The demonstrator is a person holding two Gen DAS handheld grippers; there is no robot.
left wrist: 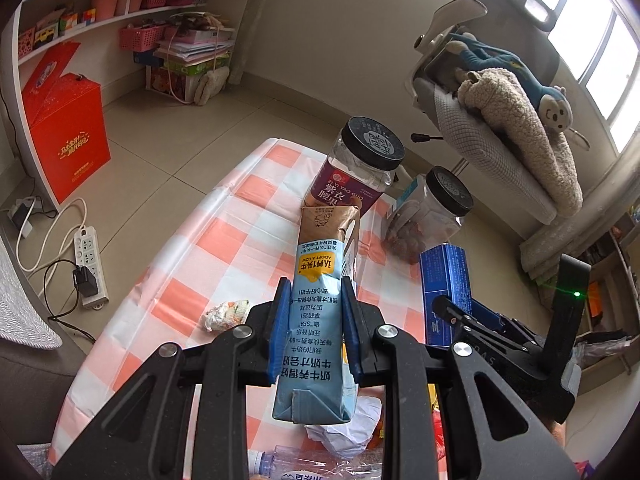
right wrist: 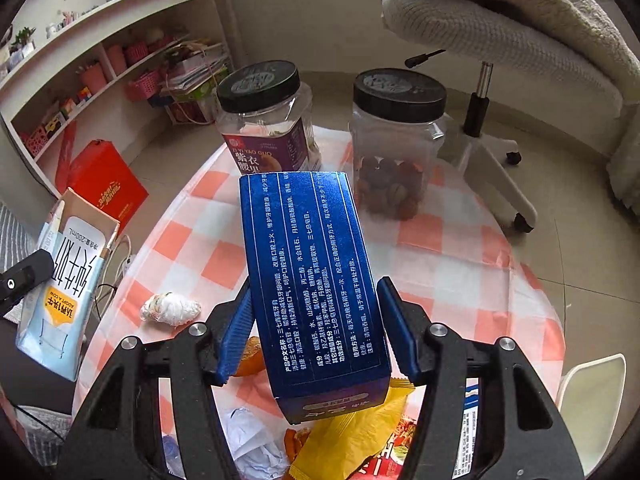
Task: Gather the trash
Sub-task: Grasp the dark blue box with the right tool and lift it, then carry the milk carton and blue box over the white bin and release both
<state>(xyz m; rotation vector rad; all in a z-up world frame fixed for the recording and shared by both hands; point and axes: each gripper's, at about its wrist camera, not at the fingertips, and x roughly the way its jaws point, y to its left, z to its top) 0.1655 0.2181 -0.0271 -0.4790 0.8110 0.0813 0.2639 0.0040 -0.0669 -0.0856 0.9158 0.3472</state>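
Your table, under a glossy pink-and-white checked cloth, sits below both grippers. Your right gripper pinches a long blue box across its sides between ribbed blue pads, its far end jutting ahead. Your left gripper clamps a pale blue milk carton the same way. Wrappers and crumpled paper lie beneath, partly hidden. A crumpled wad rests apart on the cloth.
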